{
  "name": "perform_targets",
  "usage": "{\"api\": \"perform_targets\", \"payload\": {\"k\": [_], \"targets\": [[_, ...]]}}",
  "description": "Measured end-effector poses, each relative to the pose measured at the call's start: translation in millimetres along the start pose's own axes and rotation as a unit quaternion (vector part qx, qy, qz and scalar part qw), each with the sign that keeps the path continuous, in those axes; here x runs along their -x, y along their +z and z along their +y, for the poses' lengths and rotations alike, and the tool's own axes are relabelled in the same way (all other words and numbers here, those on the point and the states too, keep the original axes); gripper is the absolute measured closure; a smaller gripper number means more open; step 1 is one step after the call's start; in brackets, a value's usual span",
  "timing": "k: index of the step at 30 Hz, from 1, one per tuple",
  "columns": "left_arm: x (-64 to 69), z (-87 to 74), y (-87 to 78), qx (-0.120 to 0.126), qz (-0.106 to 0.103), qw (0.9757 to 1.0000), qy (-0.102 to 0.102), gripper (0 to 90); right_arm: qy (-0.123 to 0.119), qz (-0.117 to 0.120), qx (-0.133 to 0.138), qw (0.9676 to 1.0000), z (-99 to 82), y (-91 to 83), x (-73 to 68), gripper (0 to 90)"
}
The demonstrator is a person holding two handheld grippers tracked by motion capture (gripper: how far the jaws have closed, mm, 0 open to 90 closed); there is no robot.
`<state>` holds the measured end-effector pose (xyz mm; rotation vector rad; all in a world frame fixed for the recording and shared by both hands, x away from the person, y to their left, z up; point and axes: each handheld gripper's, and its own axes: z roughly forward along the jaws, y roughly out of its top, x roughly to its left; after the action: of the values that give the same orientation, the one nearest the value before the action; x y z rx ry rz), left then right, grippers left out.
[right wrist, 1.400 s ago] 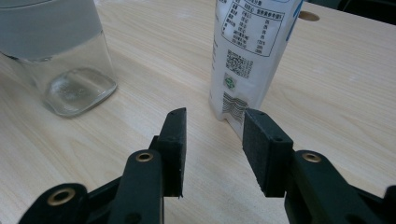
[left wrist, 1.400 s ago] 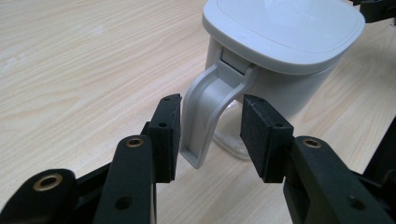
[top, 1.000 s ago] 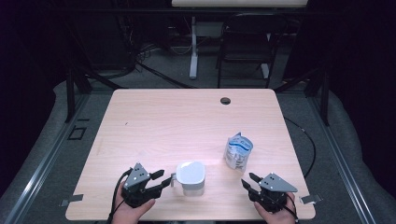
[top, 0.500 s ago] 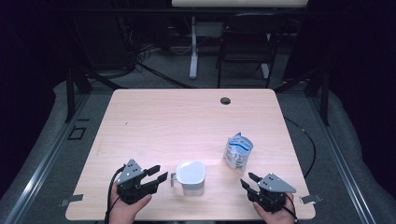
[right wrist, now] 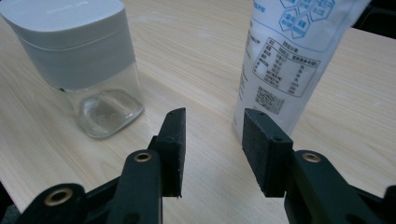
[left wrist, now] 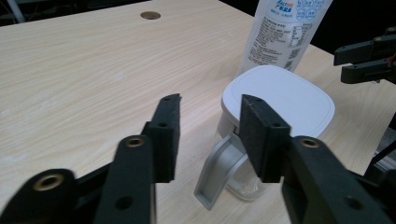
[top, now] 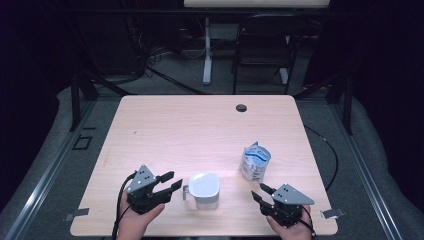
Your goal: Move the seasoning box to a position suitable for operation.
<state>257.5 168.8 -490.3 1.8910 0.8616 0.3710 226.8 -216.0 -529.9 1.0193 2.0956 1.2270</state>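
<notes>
Both grippers, left [top: 170,181] and right [top: 259,192], gape beside one jug [top: 204,190], one pouch [top: 255,161].

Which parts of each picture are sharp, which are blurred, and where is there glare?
High view: dark surroundings, a pale glare patch on the table beyond the jug. Left gripper view: jaws blurred near the lens, jug lid sharp. Right gripper view: pouch print readable, jaw bases soft.

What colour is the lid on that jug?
White, on the lid of the clear jug; the left gripper view shows it best.
</notes>
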Motion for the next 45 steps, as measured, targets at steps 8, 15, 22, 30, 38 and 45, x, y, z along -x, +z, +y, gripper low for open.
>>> {"api": "perform_targets", "payload": {"k": [8,15,22,30,38,45], "targets": [[5.8,4.7,4.4,-0.01,-0.004,0.9998,0.018,77.4,-0.009,0.02,-0.008,0.9997,8.6,8.0,-8.9,63.7],[10.3,7.7,7.0,-0.015,-0.015,0.9996,0.021,90.0,-0.013,0.036,-0.007,0.9992,22.2,13.3,-15.8,70.8],[11.8,7.2,8.0,-0.017,-0.016,0.9994,0.024,90.0,-0.008,0.042,0.002,0.9991,34.4,22.6,-21.4,73.2],[12.8,6.6,10.4,-0.02,-0.019,0.9992,0.028,90.0,-0.017,0.057,0.005,0.9982,45.3,32.1,-26.7,73.1],[15.6,6.3,13.3,-0.023,-0.028,0.9989,0.029,90.0,-0.025,0.072,0.017,0.997,50.3,39.7,-31.6,74.8],[17.2,5.5,15.7,-0.023,-0.024,0.9989,0.033,90.0,-0.036,0.075,0.009,0.9965,47.7,40.8,-33.4,87.3]]}}
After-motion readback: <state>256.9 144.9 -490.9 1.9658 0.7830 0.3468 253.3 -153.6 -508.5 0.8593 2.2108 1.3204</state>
